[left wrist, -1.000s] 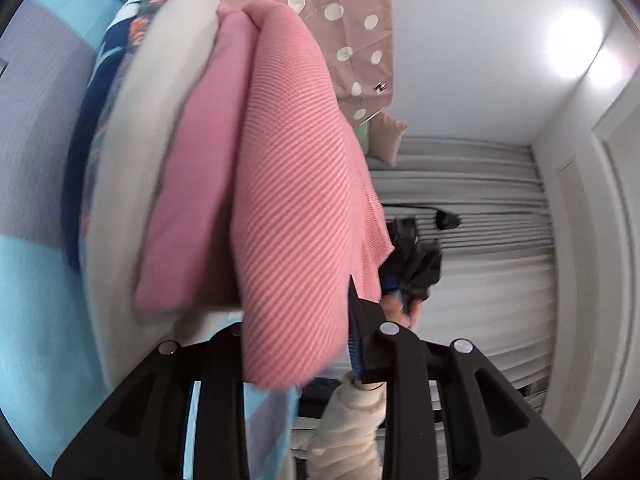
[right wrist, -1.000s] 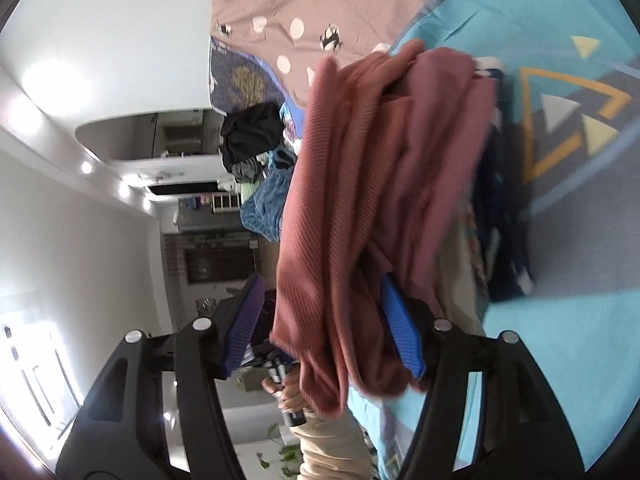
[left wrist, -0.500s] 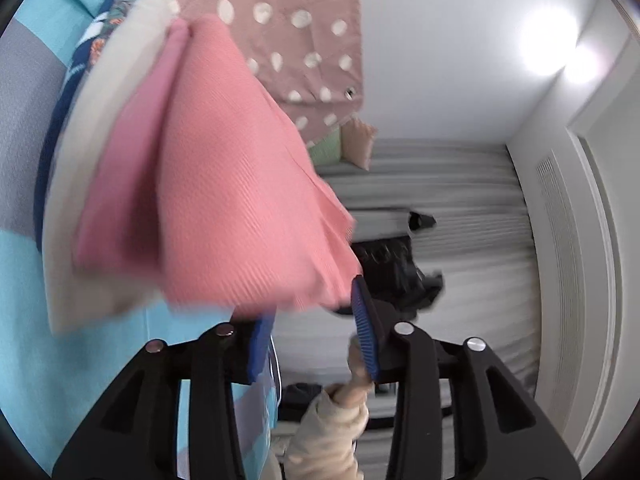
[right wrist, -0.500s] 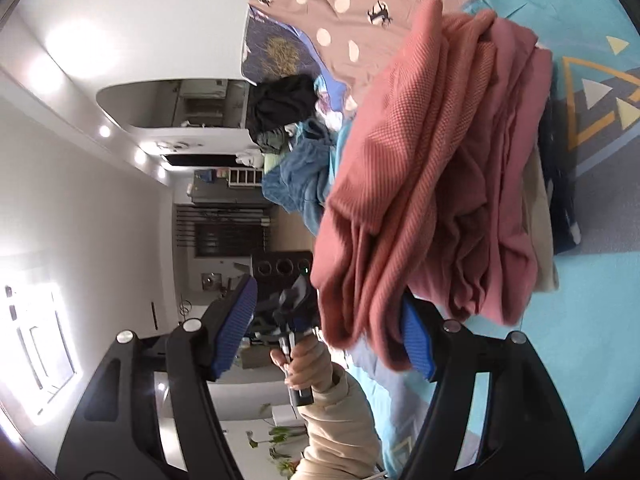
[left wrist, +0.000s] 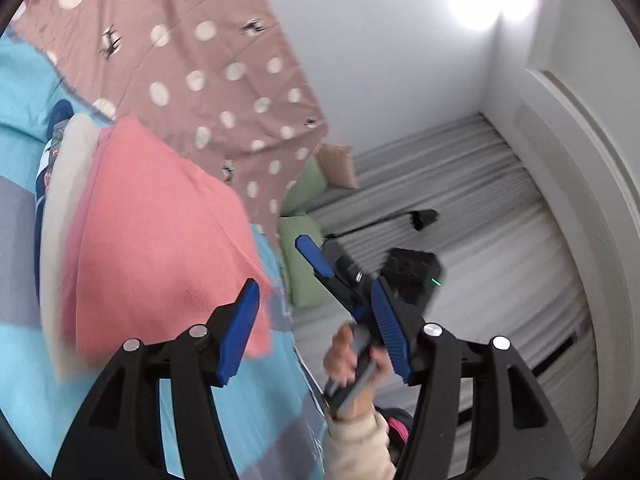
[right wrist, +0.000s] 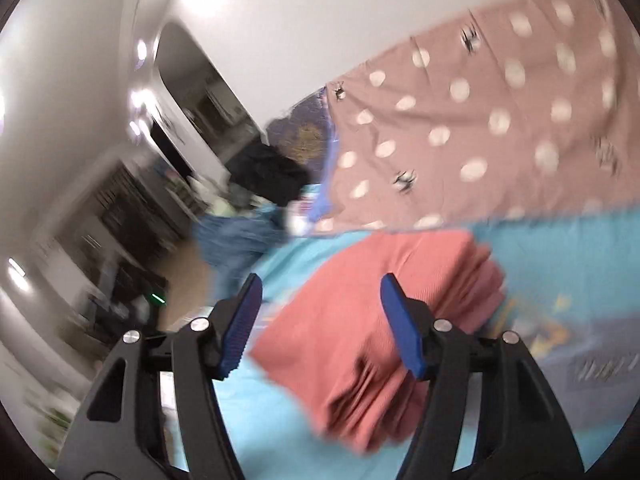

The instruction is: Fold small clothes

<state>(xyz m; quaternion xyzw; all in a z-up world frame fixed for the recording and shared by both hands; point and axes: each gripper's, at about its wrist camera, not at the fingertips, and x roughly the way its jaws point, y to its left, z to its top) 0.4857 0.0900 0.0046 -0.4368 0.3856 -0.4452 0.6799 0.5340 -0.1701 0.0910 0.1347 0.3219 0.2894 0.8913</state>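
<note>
Both grippers have let go of the pink garment [right wrist: 384, 320] and lifted off it; a second ago it hung pinched between their pads. It now lies folded on top of a stack on the bed [right wrist: 280, 420], over a cream piece [left wrist: 66, 184] and a dark patterned one [left wrist: 52, 140]. In the right wrist view its long axis runs from lower left to upper right, with the layered fold edges facing the camera and the far end pointing at the dotted brown sheet [right wrist: 500, 128].

Left gripper [left wrist: 316, 336] is opening, with nothing between its jaws; the garment's corner sits just behind the left pad. Right gripper [right wrist: 332, 324] is closing slightly, its pads apart and clear of the cloth below them. Seen from the left wrist, a hand [left wrist: 348, 360] holds the right gripper's handle.
</note>
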